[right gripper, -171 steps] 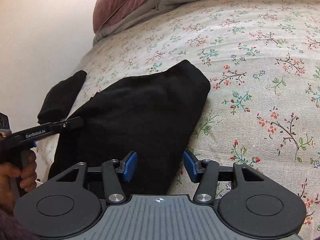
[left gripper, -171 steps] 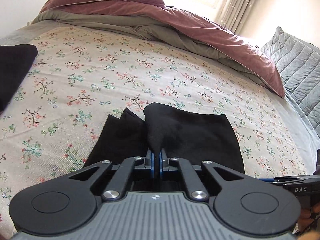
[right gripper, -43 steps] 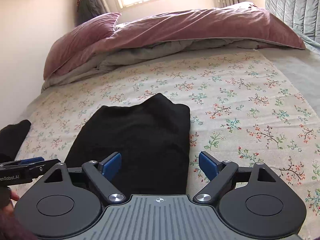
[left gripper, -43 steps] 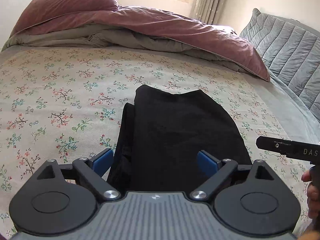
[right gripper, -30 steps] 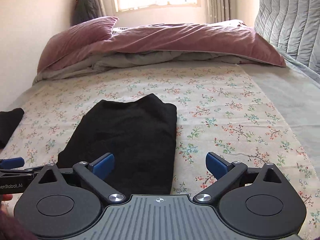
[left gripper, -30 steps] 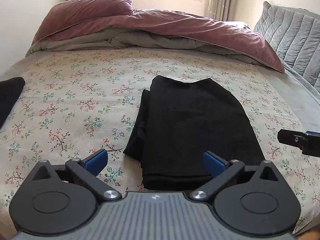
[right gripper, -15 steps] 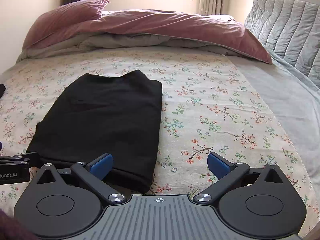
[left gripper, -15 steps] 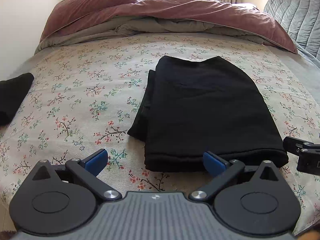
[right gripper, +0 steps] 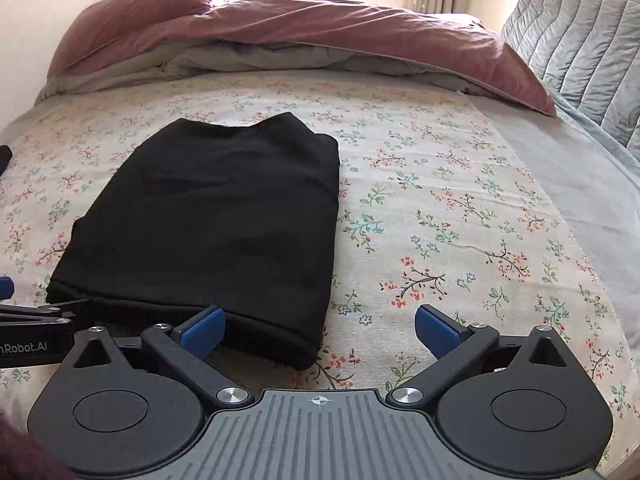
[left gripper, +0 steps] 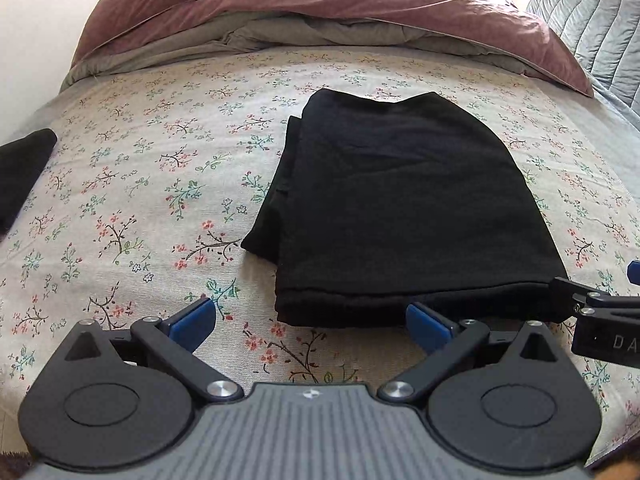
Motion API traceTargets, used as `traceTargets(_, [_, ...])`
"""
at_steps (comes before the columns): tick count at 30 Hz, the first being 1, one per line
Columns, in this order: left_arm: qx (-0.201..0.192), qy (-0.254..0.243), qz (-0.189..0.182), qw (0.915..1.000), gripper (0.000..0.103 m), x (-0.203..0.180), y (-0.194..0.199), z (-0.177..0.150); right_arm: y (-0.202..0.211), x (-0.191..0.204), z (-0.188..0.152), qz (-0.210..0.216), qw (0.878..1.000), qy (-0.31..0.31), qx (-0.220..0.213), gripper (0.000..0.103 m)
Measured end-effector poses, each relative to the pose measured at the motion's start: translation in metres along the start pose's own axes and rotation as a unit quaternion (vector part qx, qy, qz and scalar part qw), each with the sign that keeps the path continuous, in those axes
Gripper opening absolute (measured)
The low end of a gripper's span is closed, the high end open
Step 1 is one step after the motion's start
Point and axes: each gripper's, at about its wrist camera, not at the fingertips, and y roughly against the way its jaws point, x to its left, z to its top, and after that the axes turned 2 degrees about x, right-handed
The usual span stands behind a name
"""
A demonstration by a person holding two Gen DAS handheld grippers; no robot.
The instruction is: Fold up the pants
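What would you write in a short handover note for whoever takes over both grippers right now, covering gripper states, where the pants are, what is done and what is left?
Left gripper: open, empty, just short of the pants' near edge.
Right gripper: open, empty, at the near right corner.
Pants: black, folded into a flat rectangle on the flowered bedspread, nothing gripping them.
Done: the folding looks finished, though a layer sticks out along the left side.
Left: perhaps tidy that edge. Another dark garment lies at the far left.

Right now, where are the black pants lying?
The folded black pants lie flat on the floral bedspread, just ahead of both open grippers, centre-right in the left wrist view and left of centre in the right wrist view, short of the mauve duvet.
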Motion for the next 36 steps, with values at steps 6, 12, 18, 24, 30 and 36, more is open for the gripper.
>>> traceTargets(6, [-0.005,-0.001,0.004,1.0000,0.103,0.0001,0.0019,-0.0007,-0.0035,-0.0028,-0.0023,-0.005,1.000,0.000,0.007,0.102])
traceTargets(12, [-0.006,-0.001,0.005,1.0000,0.103,0.0013,0.0023,-0.0001,-0.0035,-0.0020,-0.0047,-0.006,1.000,0.008,0.007,0.102])
traceTargets(18, [-0.005,-0.002,0.006,1.0000,0.103,0.0015,0.0020,-0.0003,-0.0044,-0.0019,-0.0047,-0.006,1.000,0.010,0.009,0.102])
traceTargets(24, [-0.003,-0.005,0.006,1.0000,0.103,0.0008,0.0007,-0.0005,-0.0041,-0.0016,-0.0049,-0.006,1.000,0.012,0.008,0.102])
traceTargets(30, [-0.002,-0.007,0.005,1.0000,0.103,-0.0003,0.0004,-0.0010,-0.0040,-0.0017,-0.0049,-0.006,1.000,0.013,0.008,0.102])
traceTargets(36, [-0.001,-0.010,0.004,0.9999,0.103,0.0000,-0.0006,-0.0015,-0.0042,-0.0016,-0.0049,-0.006,1.000,0.013,0.008,0.102])
